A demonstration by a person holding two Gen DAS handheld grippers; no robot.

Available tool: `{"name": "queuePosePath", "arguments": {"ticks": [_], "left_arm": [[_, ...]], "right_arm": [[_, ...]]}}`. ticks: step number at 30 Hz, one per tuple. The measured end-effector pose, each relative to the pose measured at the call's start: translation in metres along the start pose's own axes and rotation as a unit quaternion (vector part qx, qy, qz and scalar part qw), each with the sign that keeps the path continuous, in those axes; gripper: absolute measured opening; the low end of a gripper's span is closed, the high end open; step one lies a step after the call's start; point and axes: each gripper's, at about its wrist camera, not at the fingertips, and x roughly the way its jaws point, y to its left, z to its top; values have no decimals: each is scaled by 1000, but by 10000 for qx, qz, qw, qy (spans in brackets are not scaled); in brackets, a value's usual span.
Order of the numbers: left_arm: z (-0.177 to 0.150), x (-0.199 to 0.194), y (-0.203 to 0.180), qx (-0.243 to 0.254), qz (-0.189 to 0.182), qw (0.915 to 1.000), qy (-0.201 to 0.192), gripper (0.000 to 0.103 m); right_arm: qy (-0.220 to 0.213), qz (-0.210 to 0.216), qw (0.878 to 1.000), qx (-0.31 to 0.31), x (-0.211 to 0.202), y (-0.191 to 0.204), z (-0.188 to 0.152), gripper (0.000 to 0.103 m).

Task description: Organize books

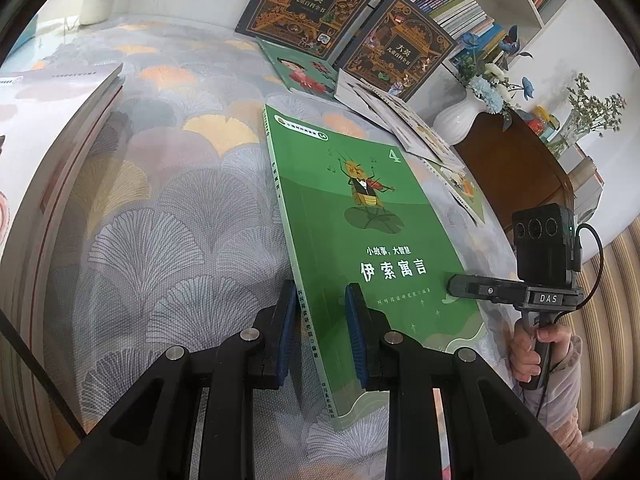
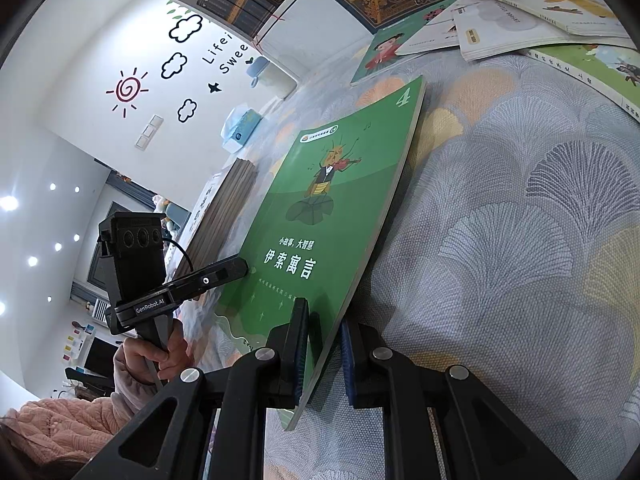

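While both grippers were on it, the green book (image 1: 372, 216) lay over the fan-patterned tablecloth (image 1: 168, 208), its near end lifted, with its long axis running straight away from the two claws toward the dark encyclopedias (image 1: 308, 4) propped at the shelf. Neither hand was nearer: each had one near corner. A thick book stack (image 1: 60, 152) sat well to the left, with loose picture books (image 2: 520, 16) at the far right; my guess is the stack is where it goes, so the move would turn on swinging that long axis leftward.

Left gripper (image 1: 318, 330) was clamped on the spine-side near edge, one pad on the cover, the other at the spine edge, almost fully closed. Right gripper (image 2: 324, 354) was pinched tight on the open-page near edge, one pad on the cover, one below. Seen from the left wrist, the right claw's tip touched the cover's right margin.
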Motion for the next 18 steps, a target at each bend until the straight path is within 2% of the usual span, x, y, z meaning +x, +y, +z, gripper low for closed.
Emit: {"name": "queuePosePath", "arguments": {"ticks": [9, 18], "left_arm": [[1, -1, 5, -25, -106, 9999, -11, 23], [0, -1, 2, 43, -48, 10000, -40, 23]], "right_arm": [[2, 5, 10000, 2, 0, 0, 0, 12], [-2, 14, 10000, 2, 0, 1, 1, 12]]}}
